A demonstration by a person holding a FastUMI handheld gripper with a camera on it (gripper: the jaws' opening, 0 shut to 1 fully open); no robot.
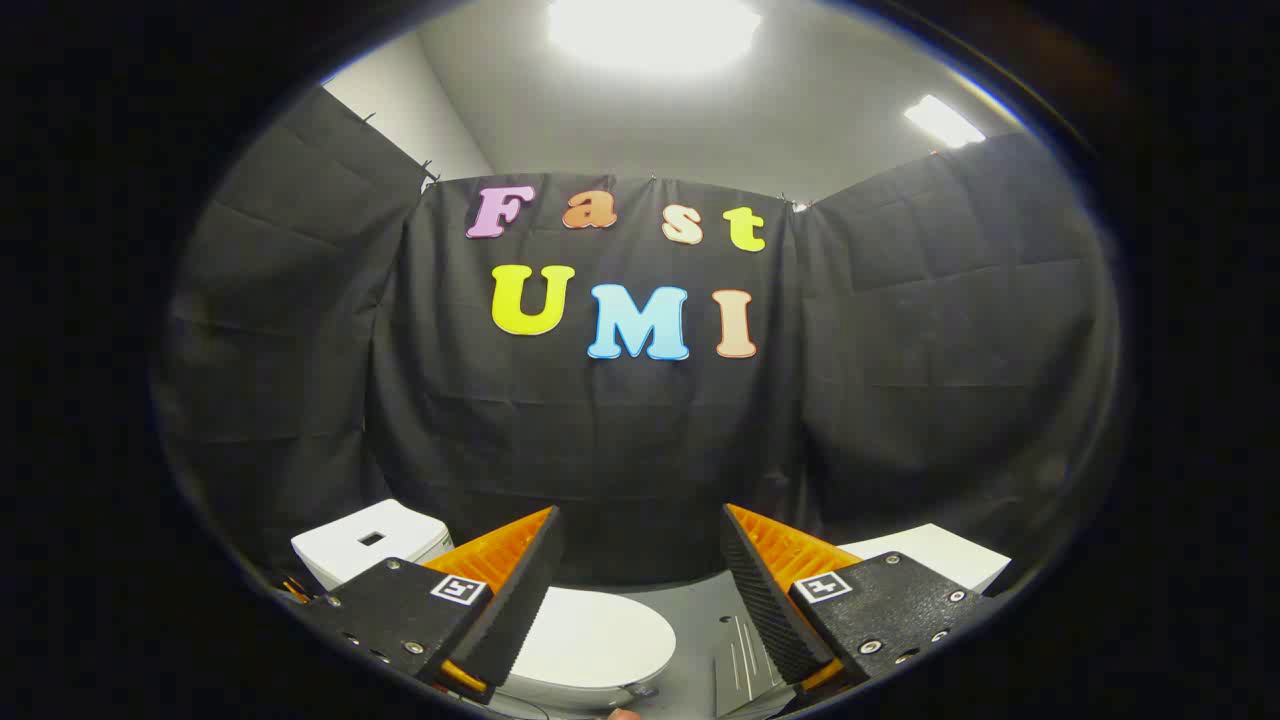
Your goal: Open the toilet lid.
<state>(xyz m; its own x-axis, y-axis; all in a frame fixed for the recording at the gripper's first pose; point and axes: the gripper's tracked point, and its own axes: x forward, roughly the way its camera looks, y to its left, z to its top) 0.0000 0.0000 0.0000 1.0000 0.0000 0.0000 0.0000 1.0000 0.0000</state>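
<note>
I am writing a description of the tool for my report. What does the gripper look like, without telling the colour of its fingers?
The gripper has two wedge-shaped fingers with ribbed inner faces. Each sits on a dark, textured block with small screws and a square black-and-white marker on top.

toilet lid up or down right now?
Down. The white oval toilet lid lies flat over the bowl, in front of the white tank. The gripper is open above it, touching nothing.
</note>
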